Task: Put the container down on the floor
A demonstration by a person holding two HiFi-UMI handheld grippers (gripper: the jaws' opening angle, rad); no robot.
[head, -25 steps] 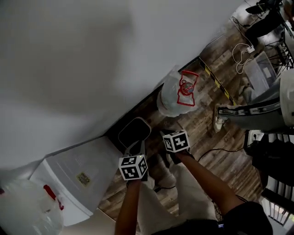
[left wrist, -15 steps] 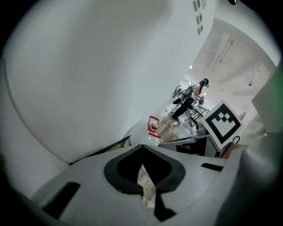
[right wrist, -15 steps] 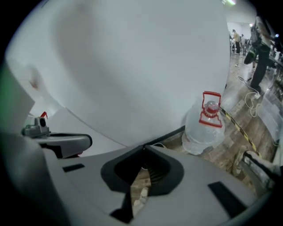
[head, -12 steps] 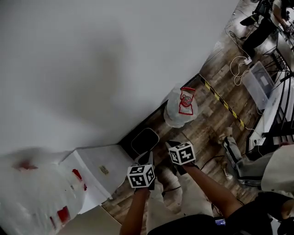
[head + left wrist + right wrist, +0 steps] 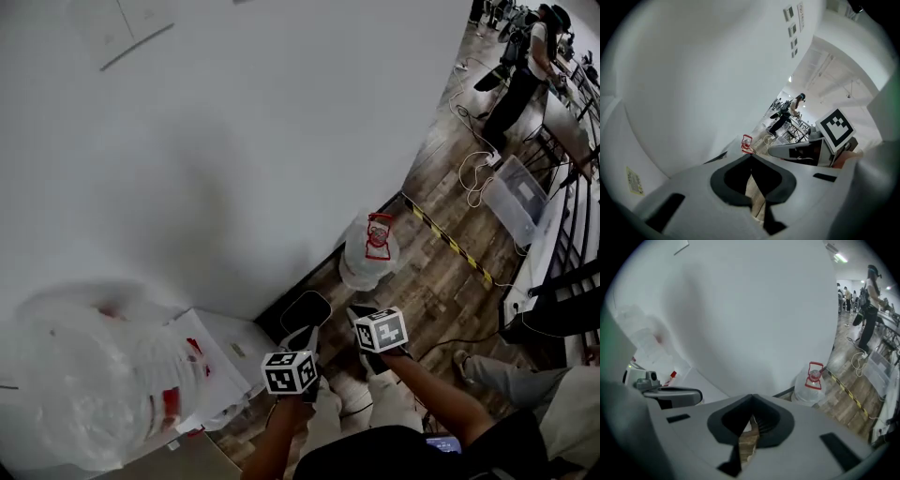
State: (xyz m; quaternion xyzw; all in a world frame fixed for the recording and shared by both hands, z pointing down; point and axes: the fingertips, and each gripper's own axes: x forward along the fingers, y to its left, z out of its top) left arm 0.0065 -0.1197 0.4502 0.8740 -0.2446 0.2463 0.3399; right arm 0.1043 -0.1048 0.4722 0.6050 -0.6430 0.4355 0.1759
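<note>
A black, rounded-rectangular container stands on the wooden floor against the wall. My left gripper and right gripper are held side by side above and just in front of it, apart from it. The left gripper has its jaws closed tip to tip with nothing between them. The right gripper has just been closing its jaws and they now meet, empty. A clear water jug with a red cap and handle stands further along the wall, also visible as the jug.
A white box sits on the floor left of the black container, with a blurred clear plastic bag over it. Yellow-black tape, cables, a clear storage bin and standing people are at the right.
Both grippers have risen away from the floor together; the black container and jug now look smaller and further below. The plastic bag has come into view at the left.
</note>
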